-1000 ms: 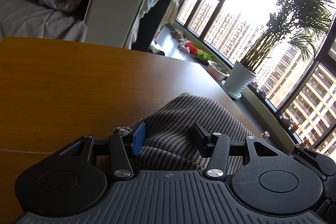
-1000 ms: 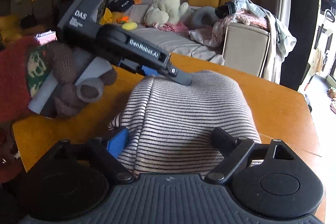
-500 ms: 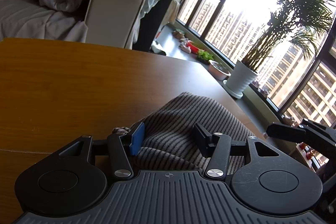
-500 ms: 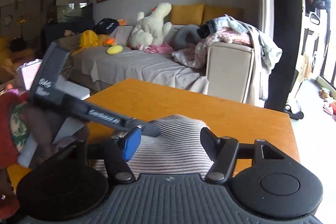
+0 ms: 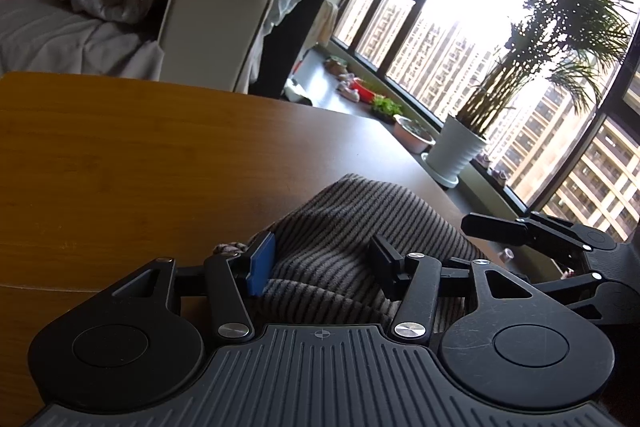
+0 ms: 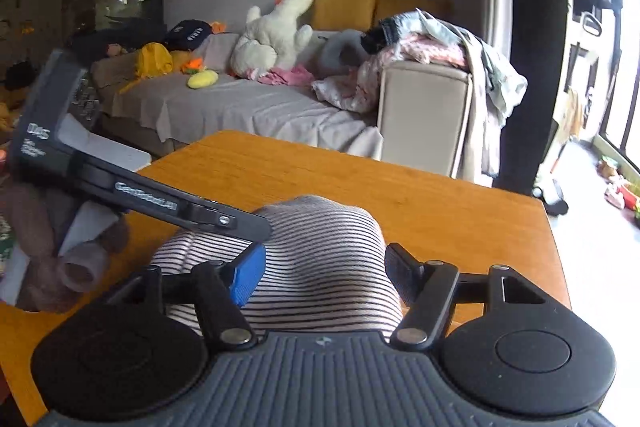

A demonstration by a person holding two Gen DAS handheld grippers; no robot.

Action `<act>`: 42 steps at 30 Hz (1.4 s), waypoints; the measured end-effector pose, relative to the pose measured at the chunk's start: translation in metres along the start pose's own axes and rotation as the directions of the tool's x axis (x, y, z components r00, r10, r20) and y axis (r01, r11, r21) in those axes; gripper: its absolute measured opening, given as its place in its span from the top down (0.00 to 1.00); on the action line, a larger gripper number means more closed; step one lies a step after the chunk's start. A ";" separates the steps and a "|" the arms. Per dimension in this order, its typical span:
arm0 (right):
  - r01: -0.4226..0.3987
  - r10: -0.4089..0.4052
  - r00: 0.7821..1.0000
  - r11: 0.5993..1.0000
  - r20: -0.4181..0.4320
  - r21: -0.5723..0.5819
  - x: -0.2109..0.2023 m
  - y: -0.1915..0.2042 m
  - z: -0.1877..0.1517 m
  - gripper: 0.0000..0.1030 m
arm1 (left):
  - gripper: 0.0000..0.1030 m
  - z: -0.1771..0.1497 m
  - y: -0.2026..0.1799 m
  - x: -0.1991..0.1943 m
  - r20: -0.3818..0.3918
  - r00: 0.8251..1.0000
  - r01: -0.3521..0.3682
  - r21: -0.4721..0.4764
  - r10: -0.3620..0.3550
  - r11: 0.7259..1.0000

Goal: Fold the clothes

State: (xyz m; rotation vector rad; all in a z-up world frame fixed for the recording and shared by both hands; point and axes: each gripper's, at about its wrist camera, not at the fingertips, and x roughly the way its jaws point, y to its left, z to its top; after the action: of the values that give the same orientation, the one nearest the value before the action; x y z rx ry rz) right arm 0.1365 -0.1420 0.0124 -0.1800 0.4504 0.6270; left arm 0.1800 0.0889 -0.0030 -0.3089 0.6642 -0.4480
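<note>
Table (image 6: 440,195): wooden, bearing the garment.
Striped garment (image 6: 320,259): bunched on the near edge, long axis toward 12 o'clock.
Right claw (image 6: 324,273): half wide, opening, straddling the hump; pressing unclear.
Left claw (image 5: 324,261): half wide, cloth between, grip uncertain; nearer.

black two-finger grippers (image 5: 322,265) with blue pad, silver screws, ribbed grey base; brown knit glove (image 6: 76,259)
</note>
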 end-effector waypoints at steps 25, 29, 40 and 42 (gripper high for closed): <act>-0.044 0.044 0.999 0.998 0.000 -0.036 0.001 0.031 -0.030 0.27 | 0.42 0.002 -0.003 0.001 -0.008 1.000 -0.019 -0.005 0.019 1.000; -0.041 0.042 0.999 0.998 0.003 -0.046 0.000 0.031 -0.031 0.26 | 0.41 0.006 -0.012 -0.013 0.011 0.998 -0.057 -0.018 0.057 0.998; -0.017 0.018 0.999 0.999 0.039 -0.033 -0.019 0.021 -0.022 0.25 | 0.31 -0.010 -0.037 -0.047 0.028 0.983 -0.179 -0.015 0.180 0.984; -0.031 0.032 0.999 0.999 0.040 -0.012 -0.027 0.016 -0.021 0.25 | 0.31 -0.010 -0.039 -0.047 0.027 0.982 -0.185 -0.010 0.186 0.983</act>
State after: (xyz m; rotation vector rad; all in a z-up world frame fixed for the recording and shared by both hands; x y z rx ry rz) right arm 0.1004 -0.1496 0.0060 -0.1708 0.4117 0.6629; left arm 0.1289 0.0774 0.0303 -0.2573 0.6606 -0.2626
